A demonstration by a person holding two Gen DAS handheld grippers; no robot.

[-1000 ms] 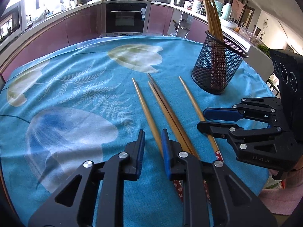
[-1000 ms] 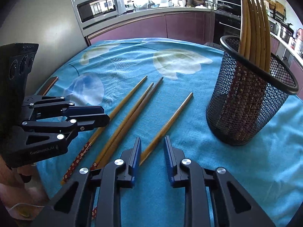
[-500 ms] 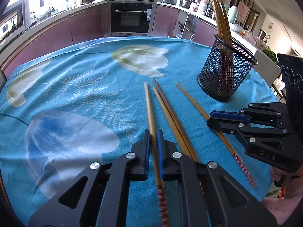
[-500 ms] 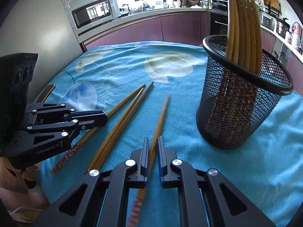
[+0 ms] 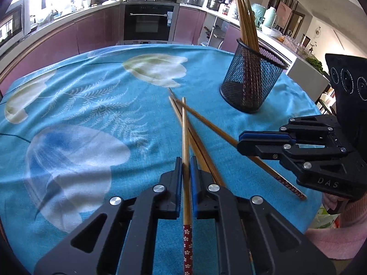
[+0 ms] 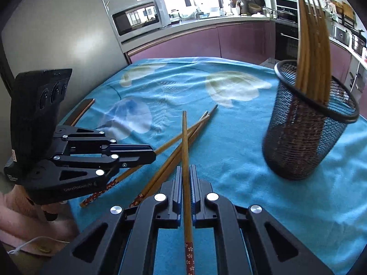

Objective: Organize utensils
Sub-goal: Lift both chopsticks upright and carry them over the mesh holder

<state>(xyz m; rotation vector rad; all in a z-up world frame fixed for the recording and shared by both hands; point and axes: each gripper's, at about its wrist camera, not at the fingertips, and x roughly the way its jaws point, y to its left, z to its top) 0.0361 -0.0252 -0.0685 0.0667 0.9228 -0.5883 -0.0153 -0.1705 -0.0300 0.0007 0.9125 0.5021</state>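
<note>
From the left wrist we see our left gripper (image 5: 186, 171) clenched on a slim bamboo chopstick (image 5: 184, 137) with a red flowered end, its tip pointing to 12 o'clock over two loose chopsticks (image 5: 201, 149) lying on the blue printed tablecloth (image 5: 91, 114). At 1 o'clock stands a black wire-mesh cup (image 5: 251, 84), round and see-through, with more chopsticks upright in it. At 3 o'clock our right gripper (image 5: 243, 142) grasps another chopstick (image 5: 206, 121) slanting across the cloth. From the right wrist, that gripper (image 6: 186, 183) pinches its smooth chopstick (image 6: 185, 151), which crosses above the loose pair (image 6: 181, 153); the mesh cup (image 6: 305, 137) is at 2 o'clock, the left gripper (image 6: 151, 153) at 9 o'clock, and a microwave (image 6: 140, 18) sits at 11 o'clock on the counter.
</note>
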